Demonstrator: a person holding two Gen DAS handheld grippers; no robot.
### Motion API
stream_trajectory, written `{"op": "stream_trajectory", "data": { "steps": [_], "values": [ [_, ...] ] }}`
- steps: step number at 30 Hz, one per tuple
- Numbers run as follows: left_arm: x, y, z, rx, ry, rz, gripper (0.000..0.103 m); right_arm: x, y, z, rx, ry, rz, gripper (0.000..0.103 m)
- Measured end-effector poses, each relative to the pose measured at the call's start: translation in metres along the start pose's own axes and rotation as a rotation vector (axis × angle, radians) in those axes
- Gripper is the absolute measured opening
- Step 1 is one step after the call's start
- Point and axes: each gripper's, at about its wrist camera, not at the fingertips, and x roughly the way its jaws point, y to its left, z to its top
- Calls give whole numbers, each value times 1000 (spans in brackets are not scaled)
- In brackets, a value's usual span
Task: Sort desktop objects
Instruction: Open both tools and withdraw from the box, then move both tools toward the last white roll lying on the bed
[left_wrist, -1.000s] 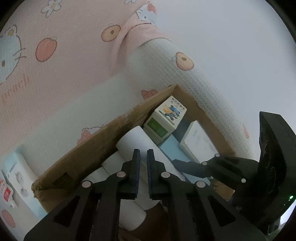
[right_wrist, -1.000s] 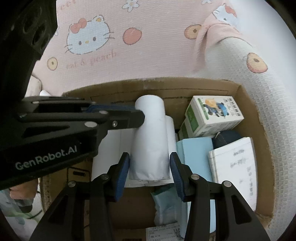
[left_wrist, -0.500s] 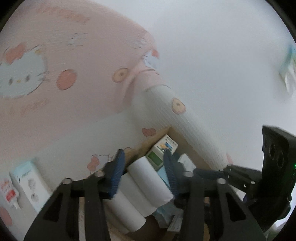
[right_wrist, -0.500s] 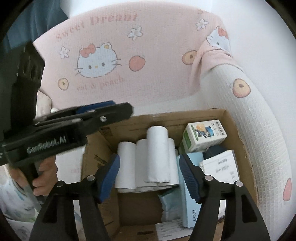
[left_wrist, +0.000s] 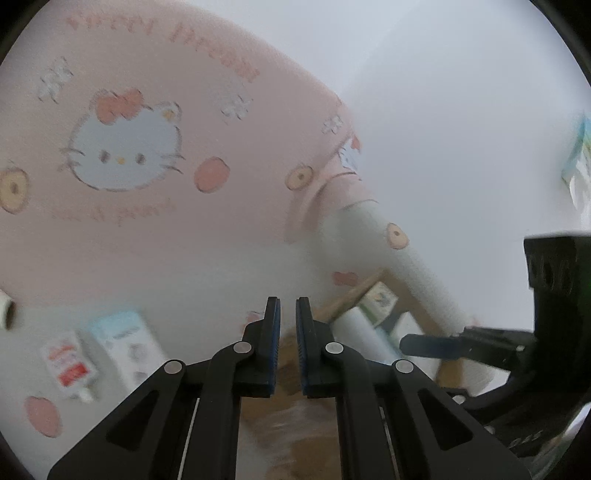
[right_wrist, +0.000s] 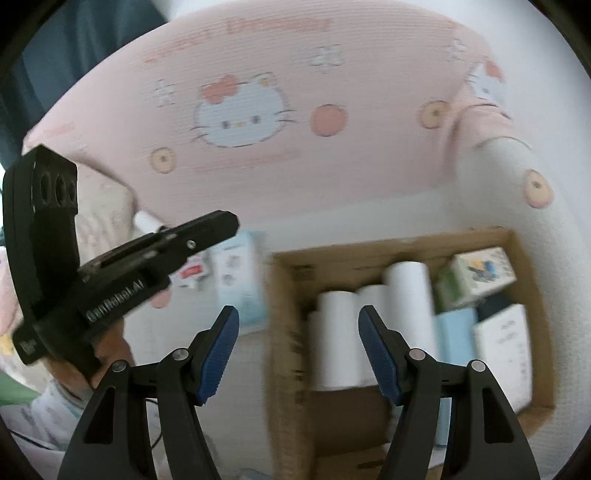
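Note:
A cardboard box (right_wrist: 284, 332) sits on the bedding and holds white paper rolls (right_wrist: 406, 295), a green-and-white cartoon carton (right_wrist: 476, 277), a light blue box (right_wrist: 454, 339) and a white booklet (right_wrist: 506, 347). My right gripper (right_wrist: 299, 314) hangs open above the box's left wall, nothing between its fingers. My left gripper (left_wrist: 288, 306) is in the air left of the box (left_wrist: 354, 291). Its jaws are closing to a narrow slit with nothing in it. Beyond it lie a pale blue carton (left_wrist: 125, 339) and a red-and-white pouch (left_wrist: 70, 365).
A pink cat-print blanket (left_wrist: 122, 155) rises behind everything, with a white quilted bolster (right_wrist: 546, 258) along the box's right side. A small roll (left_wrist: 5, 308) lies at the far left. A person's hand (right_wrist: 107, 350) holds the left gripper's handle.
The right gripper let go of the top white roll, opened wide and lifted away from the box. The left gripper rose and swung left, opening and then narrowing again.

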Motion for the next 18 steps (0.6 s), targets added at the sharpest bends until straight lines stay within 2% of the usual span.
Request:
{"op": "stream_trajectory", "data": {
  "steps": [4, 8, 12, 14, 16, 18],
  "values": [
    [-27, 19, -8, 55, -48, 96, 9, 10, 34, 5, -53, -13, -10, 65],
    [-48, 52, -15, 29, -50, 141, 9, 26, 72, 9, -140, -13, -10, 65],
    [-72, 99, -20, -39, -6, 194, 9, 47, 102, 9, -174, 21, 83, 65],
    [-84, 120, -20, -41, 10, 256, 9, 63, 118, 9, -202, 57, 119, 65],
    [-100, 139, -18, -33, -12, 333, 9, 79, 134, 9, -232, 82, 120, 65],
    [-117, 159, -15, -51, -32, 380, 9, 95, 148, 10, -257, 94, 122, 65]
  ]
}}
